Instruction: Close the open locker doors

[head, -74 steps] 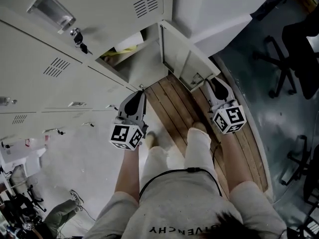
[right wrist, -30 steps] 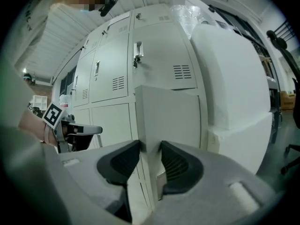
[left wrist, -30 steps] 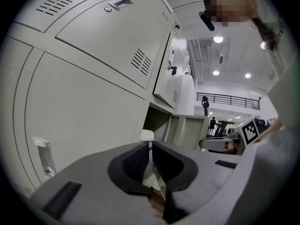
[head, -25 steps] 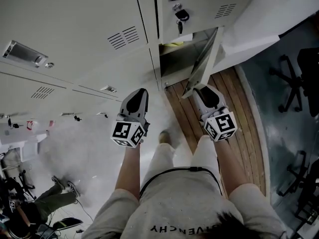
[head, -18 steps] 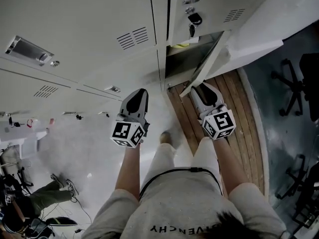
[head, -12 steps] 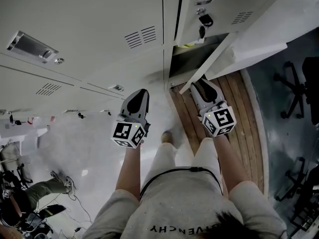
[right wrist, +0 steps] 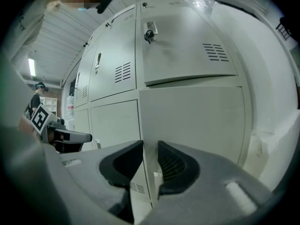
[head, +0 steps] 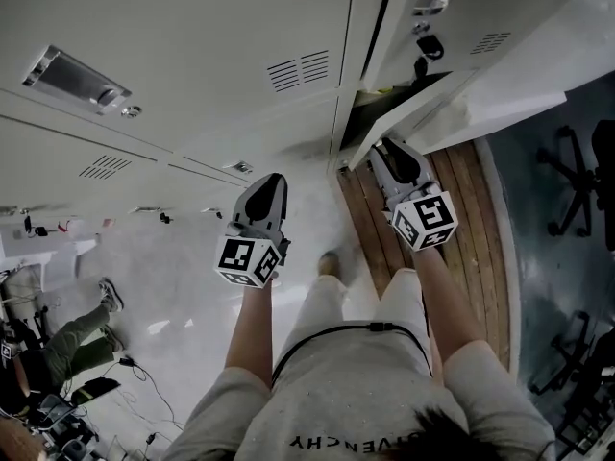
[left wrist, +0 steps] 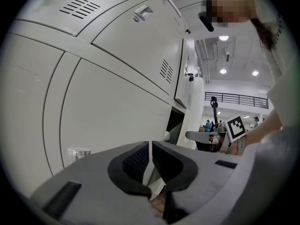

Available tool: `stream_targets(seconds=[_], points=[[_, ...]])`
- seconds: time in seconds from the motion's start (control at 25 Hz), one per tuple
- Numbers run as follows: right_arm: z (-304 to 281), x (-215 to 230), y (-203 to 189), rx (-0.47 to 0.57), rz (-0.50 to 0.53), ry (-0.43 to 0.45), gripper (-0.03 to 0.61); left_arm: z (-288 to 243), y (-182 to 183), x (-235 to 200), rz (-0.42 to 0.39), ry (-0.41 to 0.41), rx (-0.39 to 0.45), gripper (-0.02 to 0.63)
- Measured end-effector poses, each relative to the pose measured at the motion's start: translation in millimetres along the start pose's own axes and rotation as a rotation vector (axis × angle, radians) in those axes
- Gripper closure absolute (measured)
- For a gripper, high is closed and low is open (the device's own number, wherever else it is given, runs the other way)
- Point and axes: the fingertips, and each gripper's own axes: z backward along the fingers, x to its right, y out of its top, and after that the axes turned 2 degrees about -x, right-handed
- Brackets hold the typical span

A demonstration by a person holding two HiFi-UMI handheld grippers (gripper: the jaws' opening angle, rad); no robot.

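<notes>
The open locker door (head: 413, 113) stands only a little ajar, with a narrow dark gap (head: 380, 99) into the locker behind it. My right gripper (head: 382, 147) has its tips at the door's outer face (right wrist: 192, 111), by the free edge. Its jaws (right wrist: 150, 149) stand slightly apart and have just been closing. The door's edge lines up with the gap, and I see nothing clamped. My left gripper (head: 272, 179) hangs free in front of the closed lockers (head: 192, 65), touching nothing. Its jaws (left wrist: 150, 146) are shut and empty. The left gripper view shows the dark opening (left wrist: 174, 125) ahead.
Keys hang in the lock (head: 430, 46) of the locker above the ajar door. A wooden floor strip (head: 461, 219) runs under the right gripper, with office chairs (head: 577, 176) to its right. Cables and clutter (head: 58, 353) lie on the pale floor at the lower left.
The door has swung from wide open to almost shut, with the right gripper following at its free edge. The left gripper keeps its place in the view, while the lockers have slid past.
</notes>
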Motion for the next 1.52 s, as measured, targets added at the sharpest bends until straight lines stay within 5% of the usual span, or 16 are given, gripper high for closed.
stream_targets(seconds=[1.52], points=[[-69, 12, 7, 0.015, -0.037, -0.031, 0.541, 23, -7, -47, 0.024, 0.077, -0.008, 0.595]])
